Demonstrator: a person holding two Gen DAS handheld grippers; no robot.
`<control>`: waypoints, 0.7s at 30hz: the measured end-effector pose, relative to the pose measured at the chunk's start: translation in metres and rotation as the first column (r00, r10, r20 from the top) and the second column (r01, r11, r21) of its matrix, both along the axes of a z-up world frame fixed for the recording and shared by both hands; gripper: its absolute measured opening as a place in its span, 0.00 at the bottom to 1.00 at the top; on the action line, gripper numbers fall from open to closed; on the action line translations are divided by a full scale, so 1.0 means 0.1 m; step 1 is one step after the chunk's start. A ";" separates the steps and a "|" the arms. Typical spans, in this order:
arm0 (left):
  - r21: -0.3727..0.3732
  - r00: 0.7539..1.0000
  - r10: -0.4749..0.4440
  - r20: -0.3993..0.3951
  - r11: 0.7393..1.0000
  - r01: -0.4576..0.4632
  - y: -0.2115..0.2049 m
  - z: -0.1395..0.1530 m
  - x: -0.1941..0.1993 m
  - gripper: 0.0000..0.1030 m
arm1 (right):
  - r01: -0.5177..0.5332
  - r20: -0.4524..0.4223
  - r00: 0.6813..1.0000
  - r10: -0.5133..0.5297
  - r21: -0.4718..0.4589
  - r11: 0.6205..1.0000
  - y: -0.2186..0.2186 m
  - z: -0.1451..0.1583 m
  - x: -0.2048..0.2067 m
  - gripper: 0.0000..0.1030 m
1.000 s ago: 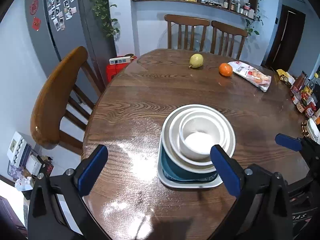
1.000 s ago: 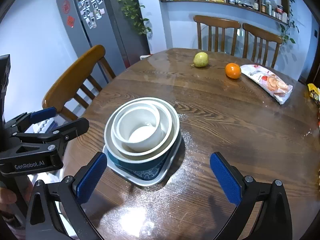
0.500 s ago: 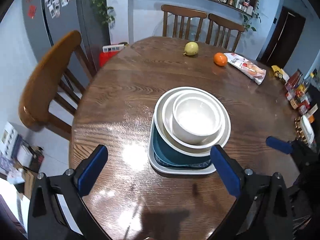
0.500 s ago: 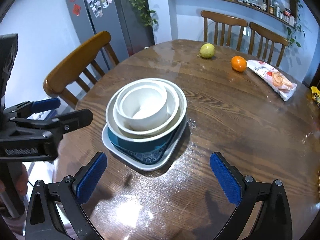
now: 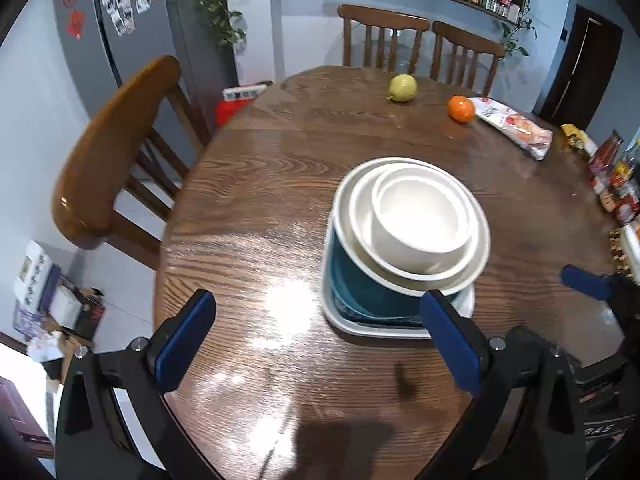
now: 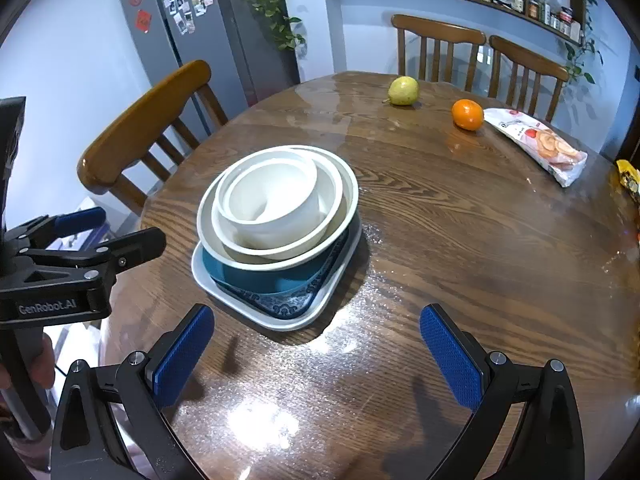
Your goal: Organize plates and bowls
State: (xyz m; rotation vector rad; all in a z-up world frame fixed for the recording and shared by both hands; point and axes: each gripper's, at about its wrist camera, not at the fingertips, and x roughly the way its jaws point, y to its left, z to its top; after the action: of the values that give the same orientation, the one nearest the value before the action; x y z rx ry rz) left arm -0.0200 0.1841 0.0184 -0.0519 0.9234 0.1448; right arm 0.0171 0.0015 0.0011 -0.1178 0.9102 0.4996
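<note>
A nested stack stands on the round wooden table (image 5: 248,184): a small white bowl (image 5: 420,216) (image 6: 272,200) inside two larger white bowls, on a teal dish (image 5: 352,284) (image 6: 260,280), all on a white square plate (image 5: 360,326) (image 6: 280,320). My left gripper (image 5: 316,340) is open, near and left of the stack, with its right finger overlapping the plate's front corner in view. My right gripper (image 6: 316,354) is open, in front of and right of the stack, holding nothing. Each gripper also shows at the edge of the other's view.
A pear (image 5: 403,88), an orange (image 5: 461,109) and a snack bag (image 5: 516,128) lie at the table's far side. A wooden chair (image 5: 112,152) stands at the left, two more behind. Jars and packets (image 5: 616,184) crowd the right edge.
Both grippers have drawn back a little from the stack, which now sits higher in both views. The stack itself has not moved, and both grippers stay open.
</note>
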 end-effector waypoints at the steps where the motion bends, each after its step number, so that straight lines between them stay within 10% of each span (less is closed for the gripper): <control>1: 0.005 1.000 -0.004 0.002 1.000 0.004 0.00 0.00 0.00 0.99 | 0.002 0.001 1.000 -0.002 0.000 1.000 0.00 0.00 0.00 1.00; 21: 0.020 0.999 -0.042 -0.019 0.999 0.043 -0.01 -0.10 0.04 0.99 | -0.013 0.006 1.000 0.013 -0.002 1.000 0.08 -0.02 0.06 1.00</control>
State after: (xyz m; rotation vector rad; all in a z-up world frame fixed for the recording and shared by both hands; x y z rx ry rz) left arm -0.0157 0.1827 0.0082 -0.0120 0.9408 0.1155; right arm 0.0230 0.0095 -0.0011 -0.1271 0.9046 0.5098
